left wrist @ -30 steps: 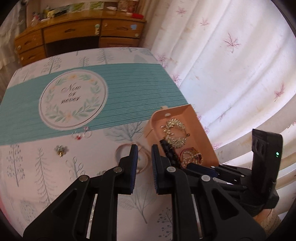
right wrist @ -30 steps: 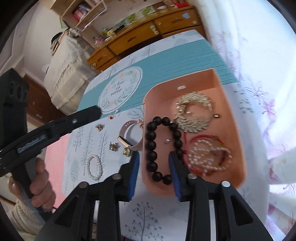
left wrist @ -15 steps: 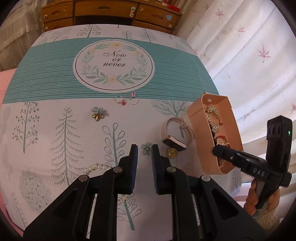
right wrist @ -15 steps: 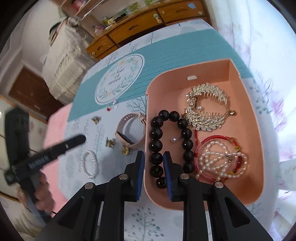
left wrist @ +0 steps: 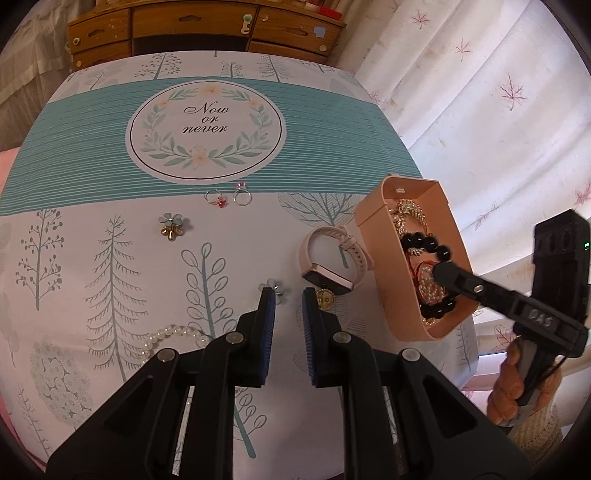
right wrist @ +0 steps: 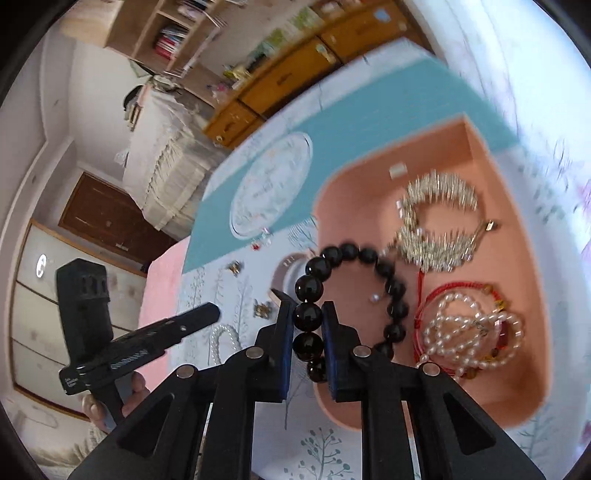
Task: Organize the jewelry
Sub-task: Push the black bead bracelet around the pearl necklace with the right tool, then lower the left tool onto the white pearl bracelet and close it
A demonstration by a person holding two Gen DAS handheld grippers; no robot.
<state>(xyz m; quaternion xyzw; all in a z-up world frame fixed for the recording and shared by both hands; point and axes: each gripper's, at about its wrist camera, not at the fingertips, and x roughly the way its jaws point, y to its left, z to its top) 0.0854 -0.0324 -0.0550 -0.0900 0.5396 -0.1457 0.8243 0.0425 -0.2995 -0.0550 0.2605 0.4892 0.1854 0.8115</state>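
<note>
A peach tray stands at the table's right edge and holds a gold comb, a pearl and red bracelet and a black bead bracelet. My right gripper is shut on the black bead bracelet over the tray's left wall. My left gripper hovers above the cloth, jaws a little apart and empty, near a pink watch, a gold charm and a pearl bracelet.
Two rings, a flower brooch and a small blue flower piece lie on the tree-print tablecloth. A wooden dresser stands behind the table. White curtains hang on the right.
My right gripper has closed on the black bead bracelet and tilted; its view is now blurred. My left gripper has moved slightly closer to the watch and tray.
</note>
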